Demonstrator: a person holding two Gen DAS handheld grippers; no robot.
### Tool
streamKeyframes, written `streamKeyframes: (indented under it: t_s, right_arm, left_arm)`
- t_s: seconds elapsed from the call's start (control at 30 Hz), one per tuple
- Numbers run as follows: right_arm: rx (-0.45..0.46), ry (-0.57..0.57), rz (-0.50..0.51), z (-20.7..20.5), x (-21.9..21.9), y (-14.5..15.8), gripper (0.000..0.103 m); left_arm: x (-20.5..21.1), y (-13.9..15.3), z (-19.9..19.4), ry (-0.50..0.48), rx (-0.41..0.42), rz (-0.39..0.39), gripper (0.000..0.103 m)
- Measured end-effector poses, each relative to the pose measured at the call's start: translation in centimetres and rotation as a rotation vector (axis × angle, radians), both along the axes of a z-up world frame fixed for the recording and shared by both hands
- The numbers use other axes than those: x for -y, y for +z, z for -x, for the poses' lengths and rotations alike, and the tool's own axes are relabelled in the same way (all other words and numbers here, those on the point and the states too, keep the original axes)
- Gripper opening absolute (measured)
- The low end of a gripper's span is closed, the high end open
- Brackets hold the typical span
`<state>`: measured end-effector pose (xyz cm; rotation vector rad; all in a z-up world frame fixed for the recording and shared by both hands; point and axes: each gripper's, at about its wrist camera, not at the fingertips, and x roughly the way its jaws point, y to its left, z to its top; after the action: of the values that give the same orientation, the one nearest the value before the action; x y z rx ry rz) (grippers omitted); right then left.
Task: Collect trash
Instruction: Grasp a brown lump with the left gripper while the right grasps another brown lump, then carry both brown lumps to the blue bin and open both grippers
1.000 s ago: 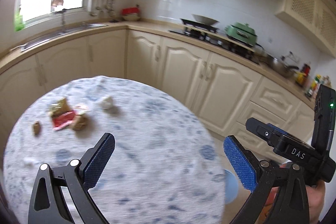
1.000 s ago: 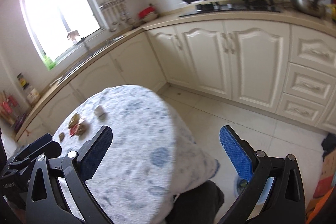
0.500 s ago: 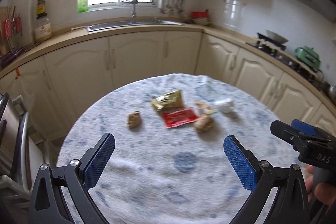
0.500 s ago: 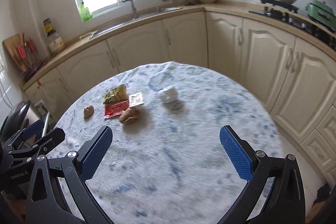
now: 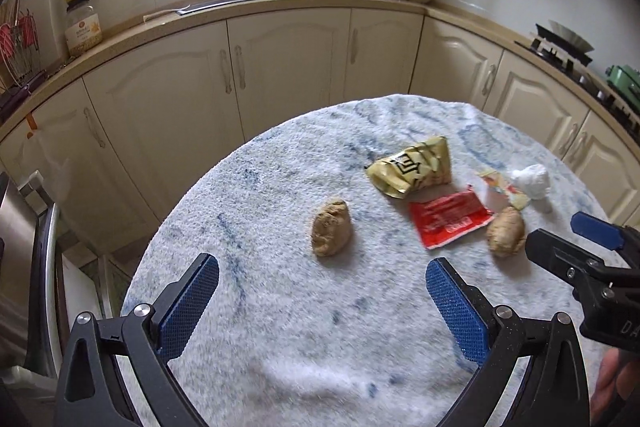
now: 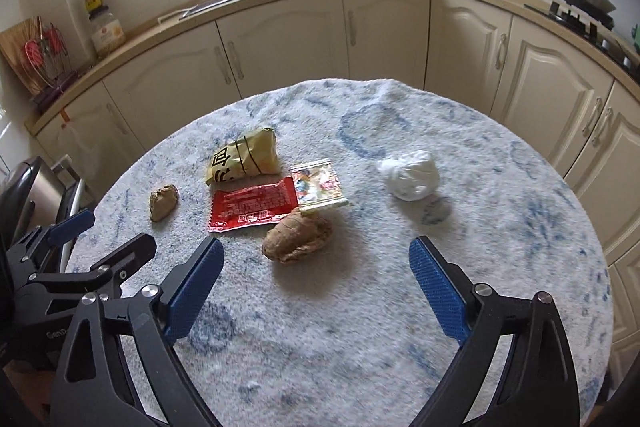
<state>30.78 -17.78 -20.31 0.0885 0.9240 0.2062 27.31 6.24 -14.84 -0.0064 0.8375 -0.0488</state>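
Trash lies on a round table with a white-and-blue cloth (image 5: 280, 307) (image 6: 320, 347). There is a yellow snack bag (image 5: 412, 171) (image 6: 246, 157), a red sachet (image 5: 448, 217) (image 6: 252, 209), a small colourful wrapper (image 6: 318, 187), a white crumpled tissue (image 5: 532, 181) (image 6: 410, 175) and two brown crumpled lumps (image 5: 331, 227) (image 6: 298, 235). My left gripper (image 5: 320, 303) is open and empty, just short of the left lump. My right gripper (image 6: 314, 281) is open and empty, just short of the right lump.
Cream kitchen cabinets and a beige counter (image 5: 280, 11) curve behind the table, with a sink and tap under the window. A stove (image 5: 568, 51) stands at the right. A steel bin-like object (image 5: 24, 267) stands left of the table.
Both views have swung left from the stove side and closed in on the table. The trash now sits just beyond both open grippers.
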Motion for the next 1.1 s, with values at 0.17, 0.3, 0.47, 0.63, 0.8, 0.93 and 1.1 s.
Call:
streamKeyframes:
  t_s: [0.17, 0.3, 0.47, 0.63, 0.8, 0.93, 1.1]
  right_arm:
    - [-0.030, 0.018, 0.014, -1.3, -1.2, -1.5, 0.068]
    - [-0.049, 0.032, 0.028, -1.9, -1.8, -2.7, 0.047]
    - [-0.027, 0.045, 0.011, -1.6, -1.5, -2.6, 0.046]
    - [-0.014, 0.055, -0.032, -0.4, -0.4, -2.1, 0.046]
    - [0.002, 0.052, -0.069, 1.8, 1.5, -1.3, 0.046]
    - [0.021, 0.032, -0.103, 4.3, 4.0, -0.5, 0.046]
    - [0.073, -0.005, -0.139, 8.2, 7.6, 1.6, 0.046]
  left_arm:
    - [-1.1, -1.6, -2.9, 0.001, -0.039, -0.021, 0.096]
    - [-1.2, -2.2, -4.3, -0.030, -0.061, 0.011, 0.080]
    - [-0.6, -2.1, -5.2, -0.060, -0.044, 0.002, 0.043]
    - [-0.4, -2.0, -5.0, -0.084, -0.043, 0.024, 0.021]
    - [-0.2, -1.5, -2.1, -0.099, -0.035, 0.111, 0.021]
    - [0.2, -0.2, 0.9, -0.114, -0.003, 0.173, 0.021]
    - [2.5, 1.5, 5.3, -0.151, 0.039, 0.216, 0.021]
